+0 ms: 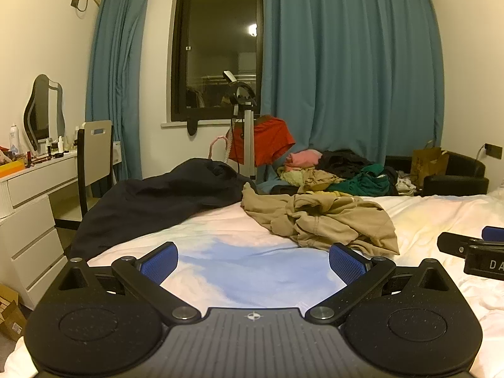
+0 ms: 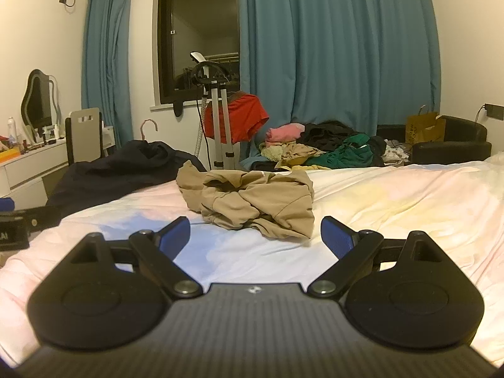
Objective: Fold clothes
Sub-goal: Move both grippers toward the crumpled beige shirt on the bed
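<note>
A crumpled tan garment (image 1: 324, 220) (image 2: 252, 203) lies in a heap on the bed (image 1: 245, 271) (image 2: 393, 208), whose cover is white with a pale blue patch. A dark navy garment (image 1: 157, 201) (image 2: 116, 170) is spread over the bed's far left corner. My left gripper (image 1: 253, 263) stands open low over the sheet, short of the tan heap, nothing between its blue pads. My right gripper (image 2: 255, 236) is also open, just in front of the heap's near edge. Each gripper shows at the edge of the other's view, the right one (image 1: 472, 252) and the left one (image 2: 22, 223).
Beyond the bed's far edge sits a pile of mixed clothes (image 1: 340, 173) (image 2: 327, 148), a garment steamer stand (image 1: 247, 132) (image 2: 217, 119) with a red garment (image 1: 267, 140), a black armchair (image 1: 453, 173) and blue curtains. A white dresser (image 1: 34, 208) and chair (image 1: 94, 157) stand left.
</note>
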